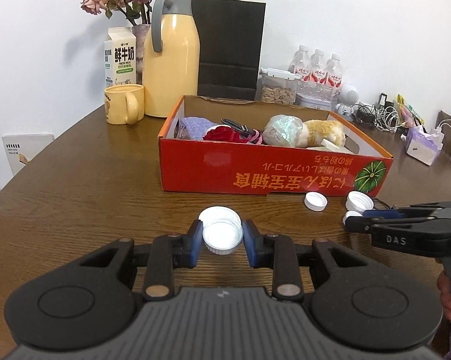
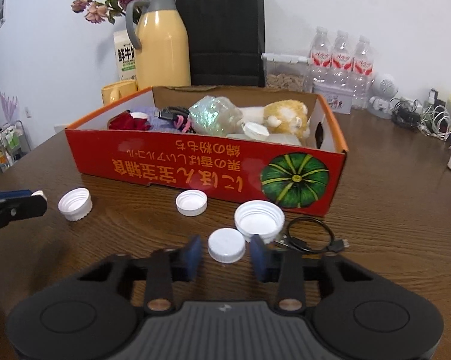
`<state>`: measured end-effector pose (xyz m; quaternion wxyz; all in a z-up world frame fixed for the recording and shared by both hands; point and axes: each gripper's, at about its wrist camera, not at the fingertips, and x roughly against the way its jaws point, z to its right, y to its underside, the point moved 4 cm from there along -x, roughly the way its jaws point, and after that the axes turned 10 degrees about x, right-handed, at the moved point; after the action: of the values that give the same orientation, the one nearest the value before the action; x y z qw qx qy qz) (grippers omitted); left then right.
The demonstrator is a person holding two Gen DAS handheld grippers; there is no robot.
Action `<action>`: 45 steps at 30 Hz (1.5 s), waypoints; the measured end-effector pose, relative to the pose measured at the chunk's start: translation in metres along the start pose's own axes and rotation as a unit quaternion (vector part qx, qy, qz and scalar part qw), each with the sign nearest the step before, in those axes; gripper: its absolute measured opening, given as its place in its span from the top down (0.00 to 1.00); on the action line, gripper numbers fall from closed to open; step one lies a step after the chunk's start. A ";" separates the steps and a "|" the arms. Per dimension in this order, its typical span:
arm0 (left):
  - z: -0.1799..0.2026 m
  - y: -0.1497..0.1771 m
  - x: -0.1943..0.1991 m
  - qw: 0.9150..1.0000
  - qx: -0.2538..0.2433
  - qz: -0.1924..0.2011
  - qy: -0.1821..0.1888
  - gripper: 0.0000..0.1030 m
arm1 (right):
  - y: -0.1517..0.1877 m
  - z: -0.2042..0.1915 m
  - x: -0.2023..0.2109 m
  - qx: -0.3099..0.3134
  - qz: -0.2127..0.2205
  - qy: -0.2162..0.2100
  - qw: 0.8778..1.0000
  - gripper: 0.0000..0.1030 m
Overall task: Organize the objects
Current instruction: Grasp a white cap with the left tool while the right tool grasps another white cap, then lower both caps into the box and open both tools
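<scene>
**On the table: loose caps mid-gathering, one per claw**

Across the foreground, wooden table (image 2: 390, 210) with five white caps loose on it or in the claws. Behind them, red box (image 2: 195, 162), open-topped, already stocked with a plush toy, cloth and other oddments; near wall just beyond the caps.

Left gripper (image 1: 222, 238): pads closed on the held cap (image 1: 222, 237), gripped by its ribbed rim, flat top toward the camera. Not clear whether lifted or resting on the wood. Just ahead of it, touching or nearly so, a spare cap (image 1: 219, 214) lying mouth-up.

Right gripper (image 2: 227, 252): jaws apart, blue pads (image 2: 192, 250) either side of the small cap (image 2: 227, 244), not yet touching it. Small cap top-up on the table, close to the big cap (image 2: 260, 220), mouth-up just behind. Mid cap (image 2: 191, 202) further left, mouth-up, near the box wall. Black cable (image 2: 309, 234) coiled at the right, one plug touching or under the big cap's rim.

Step in hand, as judged: picking up caps for tidying, the left grasp made, the right about to be. Next move, likely: closing the right pads squarely on the small cap's rim without nudging the big cap, then a lift over the box wall or a gathering together of the caps. Destination not certain.
</scene>
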<state>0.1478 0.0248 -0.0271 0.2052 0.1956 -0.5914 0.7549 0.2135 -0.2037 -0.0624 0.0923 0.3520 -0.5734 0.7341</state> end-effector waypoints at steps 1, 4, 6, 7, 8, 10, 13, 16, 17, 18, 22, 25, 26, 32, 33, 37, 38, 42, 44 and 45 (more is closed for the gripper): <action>-0.001 0.000 -0.001 1.000 0.002 0.000 0.000 0.72 | 0.000 -0.001 -0.002 0.000 -0.001 0.000 1.000 0.74; -0.002 -0.001 -0.001 1.000 0.003 0.001 0.004 0.72 | -0.001 -0.004 -0.003 0.007 0.001 -0.001 1.000 0.74; -0.002 -0.003 -0.001 1.000 0.003 0.003 0.007 0.72 | 0.000 -0.006 -0.002 0.010 0.003 -0.001 1.000 0.75; -0.001 -0.004 -0.001 1.000 0.004 0.004 0.008 0.72 | 0.000 -0.007 0.000 0.011 0.007 -0.001 1.000 0.75; -0.001 -0.005 -0.001 1.000 0.005 0.005 0.009 0.72 | -0.001 -0.007 0.002 0.011 0.011 -0.001 1.000 0.75; 0.000 -0.009 -0.002 1.000 0.004 0.009 0.011 0.72 | -0.002 -0.008 0.009 0.012 0.023 -0.002 1.000 0.75; 0.003 -0.017 -0.003 1.000 0.004 0.017 0.014 0.72 | -0.009 -0.009 0.022 0.017 0.048 -0.005 0.999 0.75; 0.010 -0.029 -0.005 0.999 0.002 0.031 0.020 0.72 | -0.021 -0.009 0.034 0.025 0.074 -0.004 0.997 0.75; 0.012 -0.034 -0.006 0.999 0.002 0.036 0.022 0.72 | -0.026 -0.008 0.037 0.029 0.083 -0.002 0.996 0.75; 0.014 -0.039 -0.006 0.999 0.003 0.041 0.024 0.72 | -0.031 -0.008 0.039 0.031 0.089 0.000 0.996 0.75; 0.024 -0.060 -0.015 0.998 0.004 0.060 0.030 0.72 | -0.055 -0.001 0.038 0.034 0.110 0.009 0.993 0.75; 0.031 -0.074 -0.024 0.997 -0.002 0.068 0.030 0.72 | -0.073 0.002 0.032 0.037 0.121 0.017 0.992 0.75; 0.033 -0.079 -0.029 0.997 -0.004 0.071 0.027 0.72 | -0.078 0.004 0.029 0.038 0.124 0.019 0.991 0.75; 0.040 -0.104 -0.065 0.997 -0.001 0.074 0.014 0.72 | -0.103 0.013 -0.002 0.035 0.128 0.022 0.991 0.75; 0.042 -0.108 -0.072 0.997 -0.002 0.075 0.010 0.72 | -0.105 0.015 -0.009 0.032 0.128 0.023 0.991 0.75; 0.043 -0.116 -0.101 0.997 0.009 0.075 0.003 0.72 | -0.106 0.019 -0.037 0.003 0.131 0.016 0.991 0.75; 0.042 -0.114 -0.108 0.998 0.009 0.070 0.004 0.72 | -0.103 0.019 -0.043 0.007 0.125 0.020 0.992 0.75; 0.044 -0.106 -0.123 0.999 -0.007 0.051 0.006 0.72 | -0.096 0.024 -0.052 -0.003 0.107 0.006 0.994 0.75; 0.045 -0.103 -0.124 0.998 -0.016 0.053 0.002 0.72 | -0.094 0.025 -0.052 -0.003 0.106 0.006 0.994 0.75; 0.046 -0.102 -0.123 0.998 -0.019 0.056 0.002 0.72 | -0.093 0.024 -0.052 -0.002 0.104 0.006 0.995 0.75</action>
<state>0.3085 -0.0074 -0.0005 0.1678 0.1566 -0.6149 0.7545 0.3119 -0.1816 -0.0204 0.0192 0.2857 -0.6082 0.7403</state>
